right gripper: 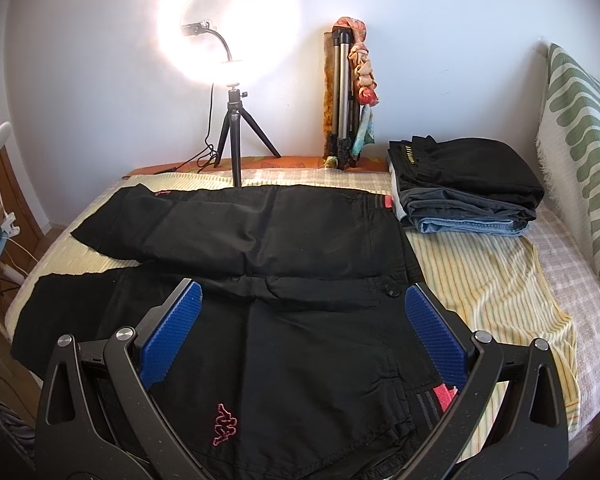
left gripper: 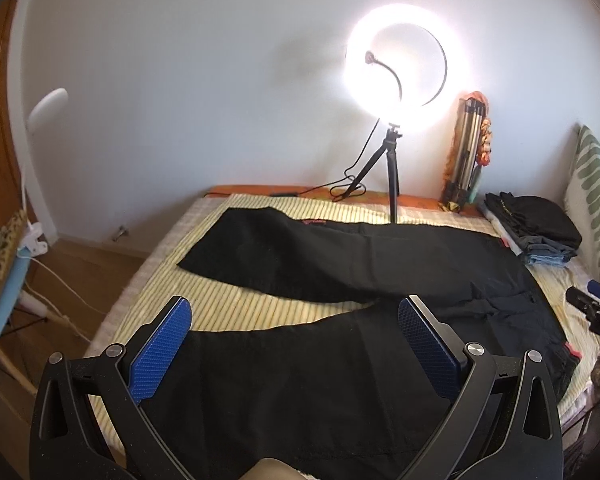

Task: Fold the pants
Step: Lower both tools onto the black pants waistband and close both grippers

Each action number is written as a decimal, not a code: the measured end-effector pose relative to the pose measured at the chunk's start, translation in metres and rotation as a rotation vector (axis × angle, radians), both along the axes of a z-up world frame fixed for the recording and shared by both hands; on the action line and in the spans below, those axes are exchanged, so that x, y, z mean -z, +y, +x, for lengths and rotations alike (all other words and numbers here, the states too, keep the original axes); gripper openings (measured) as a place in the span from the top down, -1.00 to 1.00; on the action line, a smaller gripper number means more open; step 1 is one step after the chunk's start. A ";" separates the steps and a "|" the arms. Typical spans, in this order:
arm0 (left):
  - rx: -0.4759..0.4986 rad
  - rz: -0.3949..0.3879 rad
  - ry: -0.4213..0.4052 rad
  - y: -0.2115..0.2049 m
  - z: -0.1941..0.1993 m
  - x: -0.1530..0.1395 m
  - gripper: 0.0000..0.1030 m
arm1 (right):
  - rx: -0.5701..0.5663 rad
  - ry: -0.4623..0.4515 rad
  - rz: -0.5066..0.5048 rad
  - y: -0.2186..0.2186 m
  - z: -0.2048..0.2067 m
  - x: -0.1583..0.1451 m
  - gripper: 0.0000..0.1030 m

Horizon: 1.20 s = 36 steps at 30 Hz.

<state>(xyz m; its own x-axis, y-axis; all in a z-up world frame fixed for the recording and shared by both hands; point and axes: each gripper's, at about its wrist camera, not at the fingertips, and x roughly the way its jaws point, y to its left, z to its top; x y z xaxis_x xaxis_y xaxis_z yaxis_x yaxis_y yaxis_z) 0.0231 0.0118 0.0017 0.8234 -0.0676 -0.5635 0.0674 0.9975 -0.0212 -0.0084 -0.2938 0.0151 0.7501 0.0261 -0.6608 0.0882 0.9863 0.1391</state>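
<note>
Black pants [left gripper: 340, 264] lie spread flat on the bed, legs pointing left and apart, waistband with a pink tab at the right. They also show in the right wrist view [right gripper: 260, 240], with a pink logo near me. My left gripper [left gripper: 294, 312] is open and empty, hovering above the near leg. My right gripper [right gripper: 304, 300] is open and empty, hovering above the hip and waistband area. The right gripper's edge shows at the far right of the left wrist view [left gripper: 596, 312].
A yellow striped cloth [right gripper: 492, 280] covers the bed. A stack of folded clothes [right gripper: 464, 188] sits at the back right. A lit ring light on a tripod [right gripper: 232, 128] stands at the bed's far edge beside a folded tripod [right gripper: 344, 96]. A green-patterned cushion [right gripper: 580, 140] is at the right.
</note>
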 end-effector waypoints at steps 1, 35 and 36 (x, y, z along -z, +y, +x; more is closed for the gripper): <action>-0.001 0.004 0.002 0.000 0.000 0.001 -0.99 | -0.005 -0.007 0.002 0.000 0.000 -0.001 -1.00; 0.014 -0.149 0.234 -0.021 0.176 0.055 -0.58 | -0.713 0.186 -0.187 0.054 0.251 0.018 -0.30; 0.021 -0.153 0.256 -0.022 0.183 0.060 -0.58 | -0.733 0.199 -0.200 0.055 0.263 0.024 -0.22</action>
<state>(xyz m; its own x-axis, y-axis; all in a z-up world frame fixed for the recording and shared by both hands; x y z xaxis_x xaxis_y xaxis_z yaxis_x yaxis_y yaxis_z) 0.2059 -0.0097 -0.0579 0.6532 -0.1838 -0.7345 0.0614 0.9798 -0.1905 0.2542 -0.2389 -0.0088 0.4545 0.3348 -0.8254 -0.5899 0.8074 0.0027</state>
